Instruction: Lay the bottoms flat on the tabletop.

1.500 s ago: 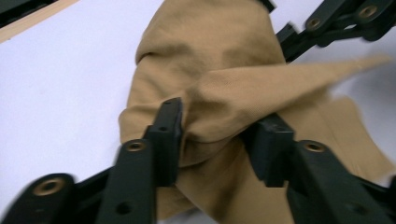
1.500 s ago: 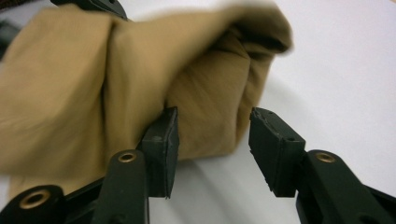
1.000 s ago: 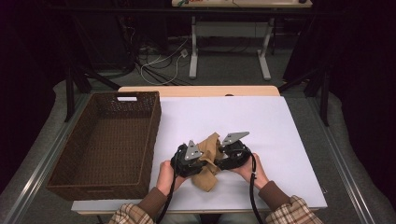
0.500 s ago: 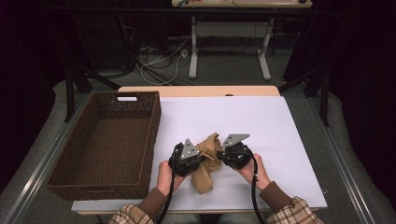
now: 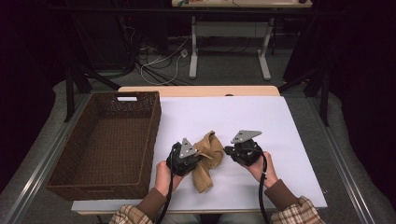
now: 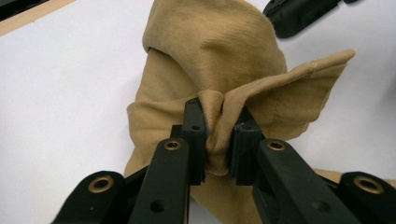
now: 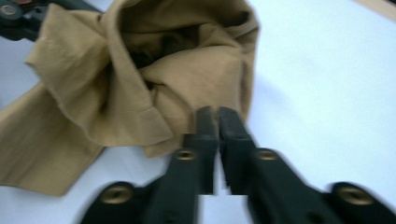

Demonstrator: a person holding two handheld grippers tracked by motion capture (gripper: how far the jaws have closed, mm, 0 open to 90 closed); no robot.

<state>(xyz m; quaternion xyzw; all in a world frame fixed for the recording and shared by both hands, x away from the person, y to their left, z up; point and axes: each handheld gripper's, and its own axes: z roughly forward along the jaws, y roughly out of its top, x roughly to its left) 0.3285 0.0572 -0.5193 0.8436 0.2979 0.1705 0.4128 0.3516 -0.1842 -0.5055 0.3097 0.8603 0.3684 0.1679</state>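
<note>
Lying on the white sheet (image 5: 280,121) near the bench's (image 5: 196,90) near edge, a little left of centre: one tan cloth (image 5: 208,158), bunched, its rumpled top raised and a flatter tail reaching toward the near edge

Claws, two. Left claw (image 6: 217,135): pinching a gathered fold of the cloth between its pads, after a slight easing of the jaws. Right claw (image 7: 217,123): jaws almost pressed together, likewise just eased a little, a thin slit between them, nothing seen inside; tips sit just beside the cloth's right flank, and whether they touch it cannot be told. From the high view, the left claw (image 5: 187,156) meets the cloth's left side and the right claw (image 5: 243,148) stands close at its right

Basket, one: dark brown wicker basket (image 5: 152,135), rectangular, at the sheet's left border, its right wall just beside the left hand (image 5: 163,175)

Hands, two; right hand (image 5: 264,170) near the sheet's near edge

Open room: bare white sheet far of the cloth up to the wooden strip at the bench's far edge, and a wide bare stretch to the right out to the right edge
</note>
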